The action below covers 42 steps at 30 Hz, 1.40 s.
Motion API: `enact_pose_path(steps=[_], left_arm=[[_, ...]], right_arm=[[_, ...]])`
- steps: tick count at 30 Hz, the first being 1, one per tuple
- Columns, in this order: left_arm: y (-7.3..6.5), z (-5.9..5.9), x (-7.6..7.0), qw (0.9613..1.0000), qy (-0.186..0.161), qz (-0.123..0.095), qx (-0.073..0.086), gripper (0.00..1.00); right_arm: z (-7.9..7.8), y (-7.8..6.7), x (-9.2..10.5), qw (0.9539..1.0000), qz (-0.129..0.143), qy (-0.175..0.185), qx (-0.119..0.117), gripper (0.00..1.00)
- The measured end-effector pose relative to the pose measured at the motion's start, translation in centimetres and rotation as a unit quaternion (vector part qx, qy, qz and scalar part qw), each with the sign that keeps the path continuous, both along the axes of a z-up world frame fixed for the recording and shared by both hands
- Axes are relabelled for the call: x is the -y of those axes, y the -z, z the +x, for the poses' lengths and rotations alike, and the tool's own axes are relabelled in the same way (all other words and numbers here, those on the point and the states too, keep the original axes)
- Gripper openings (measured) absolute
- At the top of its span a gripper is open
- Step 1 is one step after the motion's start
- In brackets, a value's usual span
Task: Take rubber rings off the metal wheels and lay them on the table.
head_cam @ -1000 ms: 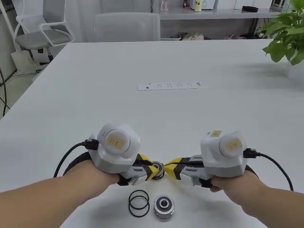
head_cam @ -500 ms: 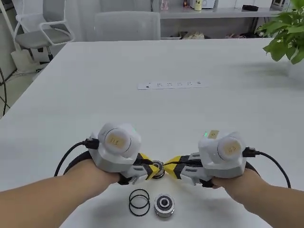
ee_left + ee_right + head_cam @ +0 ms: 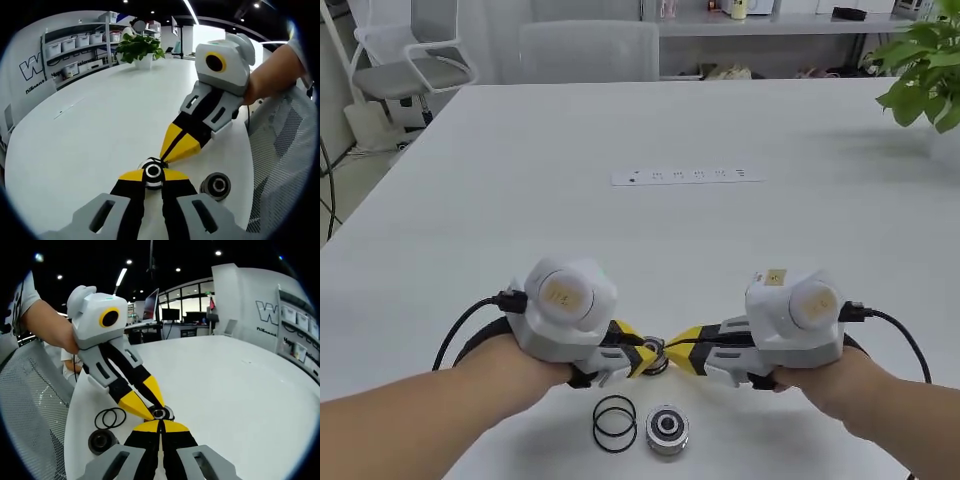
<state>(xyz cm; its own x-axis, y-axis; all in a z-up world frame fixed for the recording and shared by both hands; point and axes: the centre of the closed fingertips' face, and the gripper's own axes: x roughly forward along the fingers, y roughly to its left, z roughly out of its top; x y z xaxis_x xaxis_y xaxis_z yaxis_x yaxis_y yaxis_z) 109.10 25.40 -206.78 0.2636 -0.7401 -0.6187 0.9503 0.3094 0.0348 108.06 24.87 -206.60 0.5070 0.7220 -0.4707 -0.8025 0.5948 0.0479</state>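
Tip to tip, left gripper (image 3: 642, 358) clamps a metal wheel (image 3: 153, 172); right gripper (image 3: 673, 351), jaws together, touches it.

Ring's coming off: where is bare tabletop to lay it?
Free: white table between the white power strip and the left gripper, clamping a metal wheel, and right gripper, and outside either. Crowded: near edge, two black rubber rings beside a loose metal wheel.

Head view was bright, even and sharp, lit from overhead. The wide white matte tabletop (image 3: 640, 130) took no glare; the small silver metal wheel (image 3: 666, 432) cast only a faint soft shadow. Both gripper views were fisheye, straight lines bent hard toward the edges. Ceiling was dark with round white spotlights (image 3: 218, 253) and a long strip light (image 3: 190, 10); far windows (image 3: 204, 34) blew out white.
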Motion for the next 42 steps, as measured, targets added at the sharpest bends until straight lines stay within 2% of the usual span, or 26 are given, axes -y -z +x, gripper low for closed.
enact_pose_path(steps=[16,17,20,26,31,35,39,42], left_arm=[[0.0,-0.2,0.0,1.0,0.005,-0.002,0.002,0.07],[0.0,-0.2,0.0,1.0,0.005,-0.002,0.002,0.07],[-0.1,-0.1,0.1,1.0,0.003,-0.003,0.004,0.07],[-0.1,-0.2,0.0,1.0,0.001,-0.004,0.003,0.07],[-0.1,-0.2,0.1,1.0,0.002,-0.005,0.006,0.08],[-0.1,-0.2,0.0,0.9999,0.008,-0.007,0.013,0.08],[-0.2,-0.2,0.0,0.9999,0.009,-0.012,0.0,0.09],[-0.3,-0.3,-0.1,0.9998,0.017,-0.011,0.0,0.09]], right_arm=[[-0.4,-0.4,-0.7,0.9996,0.022,-0.014,-0.006,0.0],[-0.4,-0.9,-1.1,0.9991,0.037,-0.018,-0.003,0.0],[-0.3,-1.8,-1.6,0.9988,0.038,-0.029,0.012,0.0],[-0.4,-1.5,-1.5,0.999,0.038,-0.024,0.01,0.0],[0.0,-1.2,-0.7,0.9992,0.037,-0.014,0.004,0.0],[0.0,-1.5,-0.6,0.9988,0.048,-0.009,-0.001,0.0],[-0.1,-1.6,-0.9,0.9986,0.051,-0.013,-0.002,0.0],[-0.2,-1.6,-0.9,0.9985,0.053,-0.014,-0.003,0.0]])
